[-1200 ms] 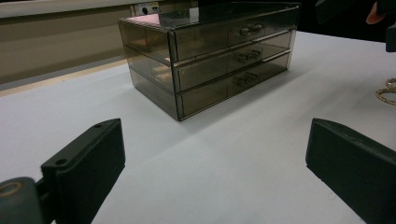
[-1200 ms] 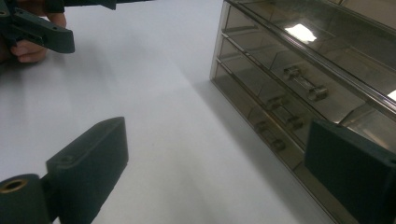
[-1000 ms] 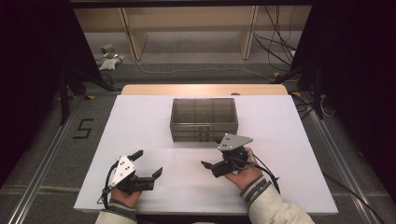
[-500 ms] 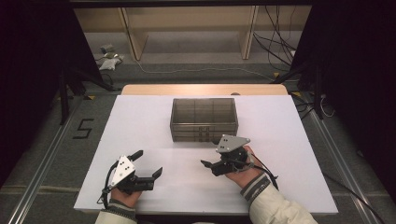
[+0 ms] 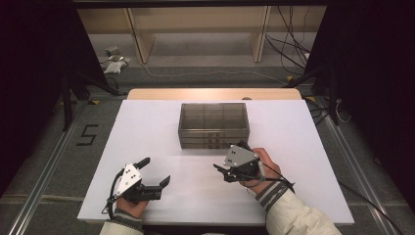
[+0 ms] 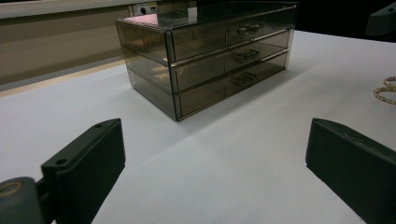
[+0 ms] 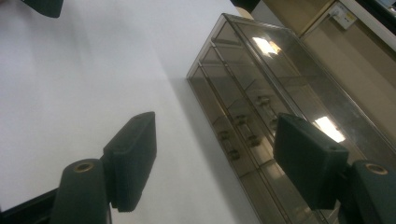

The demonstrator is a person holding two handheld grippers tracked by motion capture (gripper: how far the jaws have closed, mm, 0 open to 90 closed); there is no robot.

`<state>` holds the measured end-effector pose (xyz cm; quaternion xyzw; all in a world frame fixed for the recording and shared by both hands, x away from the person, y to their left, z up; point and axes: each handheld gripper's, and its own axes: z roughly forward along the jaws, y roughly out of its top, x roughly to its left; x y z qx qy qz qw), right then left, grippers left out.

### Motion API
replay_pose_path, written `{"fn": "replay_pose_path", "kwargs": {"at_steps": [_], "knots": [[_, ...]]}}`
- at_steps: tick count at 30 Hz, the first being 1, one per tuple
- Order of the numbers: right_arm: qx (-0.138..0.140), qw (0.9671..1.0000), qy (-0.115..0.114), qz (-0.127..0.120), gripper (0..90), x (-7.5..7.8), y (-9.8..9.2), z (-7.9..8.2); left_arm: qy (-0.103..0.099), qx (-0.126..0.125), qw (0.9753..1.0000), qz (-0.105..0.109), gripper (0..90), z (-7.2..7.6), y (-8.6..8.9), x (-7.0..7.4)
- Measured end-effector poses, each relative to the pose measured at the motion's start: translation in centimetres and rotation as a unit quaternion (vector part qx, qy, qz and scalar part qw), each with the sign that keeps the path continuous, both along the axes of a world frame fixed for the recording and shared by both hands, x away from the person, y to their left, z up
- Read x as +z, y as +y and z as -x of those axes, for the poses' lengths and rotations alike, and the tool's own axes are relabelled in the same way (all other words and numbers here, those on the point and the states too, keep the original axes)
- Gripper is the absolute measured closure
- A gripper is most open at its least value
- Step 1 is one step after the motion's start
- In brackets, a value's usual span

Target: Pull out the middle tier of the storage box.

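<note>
My left gripper [image 5: 155,172] and right gripper [image 5: 226,169], both with jaws spread and empty, rest on the white table [image 5: 147,127]. The smoky drawer chest [image 5: 214,125] stands mid-table; beyond, wooden shelving [image 5: 195,29] and floor cables [image 5: 293,39].

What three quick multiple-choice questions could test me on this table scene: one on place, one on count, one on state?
1. Where does the drawer box stand on the table?
A. near the far edge, about the middle
B. at the left front corner
C. under the table

2. How many drawer levels does it have?
A. one
B. three
C. six

3. How is the left claw?
A. shut on a chain
B. open, holding nothing
C. shut on a knob

Answers: 1 A, high view shows it there. 2 B, left gripper view shows three stacked rows. 3 B, its jaws stand wide apart.
</note>
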<state>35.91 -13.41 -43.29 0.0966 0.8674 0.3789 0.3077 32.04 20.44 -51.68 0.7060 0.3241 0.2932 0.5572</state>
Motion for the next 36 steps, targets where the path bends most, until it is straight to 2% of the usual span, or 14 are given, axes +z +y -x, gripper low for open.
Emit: {"fn": "replay_pose_path", "kwargs": {"at_steps": [9,13,18,19,20,27,28,29,30,31,32,34,35,36], "knots": [[-0.002,0.9998,-0.015,0.012,31.3,-0.2,0.3,0.1,-0.001,0.0,1.0,0.0,4.3,0.0,0.0,0.0],[-0.009,0.9991,-0.03,0.028,32.4,-0.5,0.5,0.2,0.0,0.0,1.0,0.0,4.3,0.0,0.0,0.0],[-0.024,0.9948,-0.075,0.065,32.9,-1.2,1.0,0.6,-0.001,0.001,1.0,-0.004,4.4,0.0,0.0,0.0],[-0.024,0.9948,-0.075,0.065,32.9,-1.2,1.0,0.6,-0.001,0.001,1.0,-0.004,4.3,0.0,0.0,0.0],[-0.027,0.9917,-0.097,0.08,34.2,-1.5,1.2,0.8,-0.001,0.001,1.0,-0.005,4.4,0.0,-0.1,0.0],[-0.037,0.985,-0.128,0.109,35.7,-2.2,1.6,1.0,-0.001,0.001,1.0,-0.004,4.4,0.0,-0.1,0.0],[-0.043,0.9814,-0.143,0.12,36.9,-2.4,1.7,1.0,-0.001,0.001,1.0,-0.005,4.4,0.0,-0.1,0.0],[-0.043,0.9814,-0.143,0.12,36.9,-2.4,1.7,1.0,-0.001,0.001,1.0,-0.005,4.4,0.0,-0.1,0.0],[-0.051,0.9768,-0.158,0.135,37.2,-2.6,1.8,0.9,-0.001,0.001,1.0,-0.005,4.4,0.0,-0.1,0.0],[-0.051,0.9768,-0.158,0.135,37.2,-2.6,1.8,0.9,-0.001,0.001,1.0,-0.005,4.4,0.0,-0.1,0.0],[-0.053,0.9735,-0.168,0.146,38.1,-2.7,1.9,0.8,-0.001,0.001,1.0,-0.005,4.4,0.0,-0.1,0.0],[-0.055,0.971,-0.173,0.155,38.4,-2.9,2.2,0.6,-0.001,0.001,1.0,-0.005,4.4,0.0,-0.1,0.0],[-0.055,0.971,-0.173,0.155,38.4,-2.9,2.2,0.6,-0.001,0.001,1.0,-0.005,4.4,0.0,-0.1,0.0],[-0.055,0.9673,-0.184,0.166,38.8,-2.9,2.3,0.6,-0.001,0.001,1.0,-0.005,4.4,0.0,-0.1,0.0]]}}
